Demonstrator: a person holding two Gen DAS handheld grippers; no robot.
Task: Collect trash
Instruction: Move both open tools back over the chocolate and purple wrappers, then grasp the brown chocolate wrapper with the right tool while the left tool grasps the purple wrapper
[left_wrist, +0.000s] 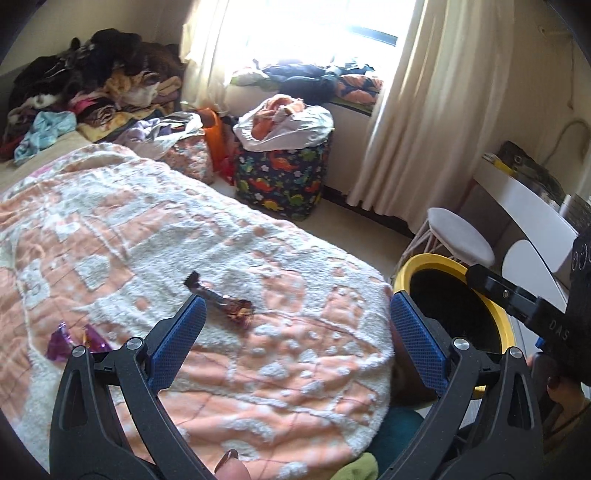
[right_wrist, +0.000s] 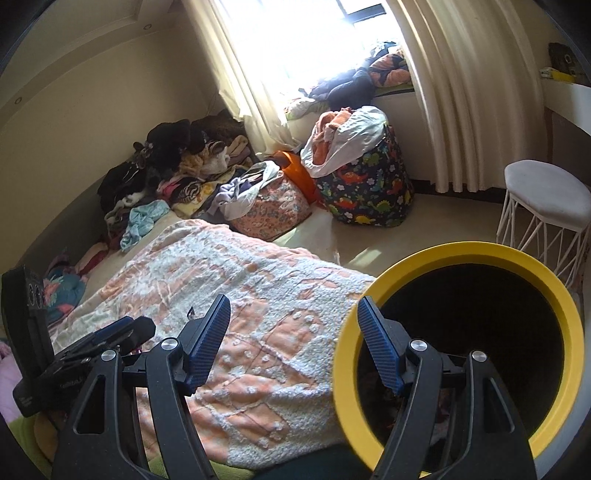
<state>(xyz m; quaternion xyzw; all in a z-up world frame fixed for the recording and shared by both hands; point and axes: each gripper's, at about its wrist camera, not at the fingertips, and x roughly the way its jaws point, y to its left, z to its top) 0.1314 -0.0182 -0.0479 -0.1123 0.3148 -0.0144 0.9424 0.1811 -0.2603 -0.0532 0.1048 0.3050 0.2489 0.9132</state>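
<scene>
A brown candy wrapper (left_wrist: 221, 301) lies on the peach-and-white blanket (left_wrist: 147, 236), just ahead of my left gripper's left pad. A purple wrapper (left_wrist: 74, 339) lies further left on the blanket. My left gripper (left_wrist: 299, 332) is open and low over the blanket, with nothing between its pads. A black bin with a yellow rim (right_wrist: 461, 251) stands at the bed's right edge. My right gripper (right_wrist: 293, 332) is open and empty, its right pad in front of the bin's near rim. One of the right gripper's fingers (left_wrist: 495, 288) shows above the bin's yellow rim (left_wrist: 424, 260). Only the wrapper's tip (right_wrist: 191, 313) shows in the right wrist view.
A dinosaur-print laundry bag (left_wrist: 284, 177) full of clothes stands on the floor past the bed. A white stool (right_wrist: 546, 195) is behind the bin, with a white desk (left_wrist: 524, 199) to the right. Piled clothes (left_wrist: 92, 85) cover the bed's far end. Curtains hang by the bright window.
</scene>
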